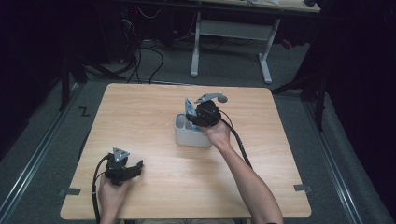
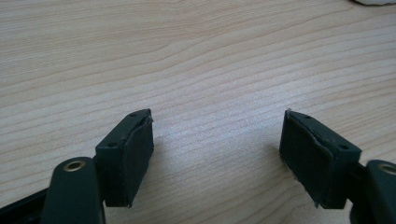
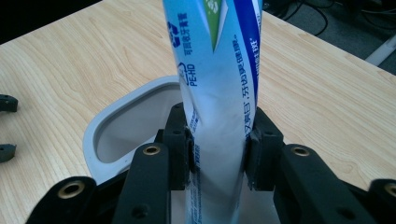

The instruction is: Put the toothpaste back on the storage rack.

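Nearest the high camera, both forearms entered from the lower edge of the wooden table (image 1: 154,107), the largest item in the scene, which stood on a grey floor with a second desk frame behind it

On the table, slightly beyond its centre, sat a pale grey oblong container (image 1: 189,135) with a rounded rim. The right gripper view placed that container (image 3: 116,126) directly under and behind the jaws, its open mouth facing upward

A white, blue and green printed tube (image 3: 219,93) stood upright with its lower part inside the container. In the high view the tube (image 1: 189,108) rose above the container's far end, partly covered by the tool

The right gripper (image 1: 201,116) was positioned over the container, pointing downward. In its own view the right gripper (image 3: 218,149) had both pads pressed against opposite sides of the tube, so the jaws were closed narrowly on it; the tube wall was pinched inward at the contact line

The left gripper (image 1: 133,169) rested near the table's front left area, well apart from the container. In its own view the left gripper (image 2: 217,149) had its jaws spread wide with bare wood between them and nothing held
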A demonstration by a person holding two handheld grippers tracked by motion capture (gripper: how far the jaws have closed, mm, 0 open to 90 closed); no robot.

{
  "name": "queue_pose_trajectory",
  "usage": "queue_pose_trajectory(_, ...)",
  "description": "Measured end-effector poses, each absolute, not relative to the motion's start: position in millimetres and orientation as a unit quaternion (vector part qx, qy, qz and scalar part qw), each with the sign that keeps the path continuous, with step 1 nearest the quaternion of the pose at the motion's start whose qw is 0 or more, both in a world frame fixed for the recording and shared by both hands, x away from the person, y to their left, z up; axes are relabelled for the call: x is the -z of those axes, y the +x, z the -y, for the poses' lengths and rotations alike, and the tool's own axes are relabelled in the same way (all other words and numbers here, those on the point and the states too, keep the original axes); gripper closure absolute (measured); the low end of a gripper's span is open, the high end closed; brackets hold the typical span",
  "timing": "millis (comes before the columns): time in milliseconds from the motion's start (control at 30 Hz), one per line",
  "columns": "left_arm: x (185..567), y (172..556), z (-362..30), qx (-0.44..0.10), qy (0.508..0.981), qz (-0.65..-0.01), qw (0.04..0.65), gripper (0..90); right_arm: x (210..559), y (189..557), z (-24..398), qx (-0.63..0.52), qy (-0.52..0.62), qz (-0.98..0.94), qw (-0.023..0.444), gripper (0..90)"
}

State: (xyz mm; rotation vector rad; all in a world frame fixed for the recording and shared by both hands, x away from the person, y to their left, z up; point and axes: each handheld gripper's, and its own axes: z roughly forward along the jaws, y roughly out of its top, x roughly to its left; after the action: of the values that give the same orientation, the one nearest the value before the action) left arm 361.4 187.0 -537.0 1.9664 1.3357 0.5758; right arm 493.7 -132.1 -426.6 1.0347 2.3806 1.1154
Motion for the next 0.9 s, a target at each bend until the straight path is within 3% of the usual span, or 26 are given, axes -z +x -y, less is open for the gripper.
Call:
queue_pose_trajectory(433,537.0,361.4,-187.0,-0.221,0.756,-0.513,0.341,26.4,425.4,491.4,133.2,-0.389,0.351,-0.836,0.161,54.6)
queue_pose_trajectory(900,536.9,361.3,-187.1,-0.221,0.756,-0.513,0.341,26.3,425.5,485.3,134.4,-0.376,0.343,-0.843,0.173,48.5)
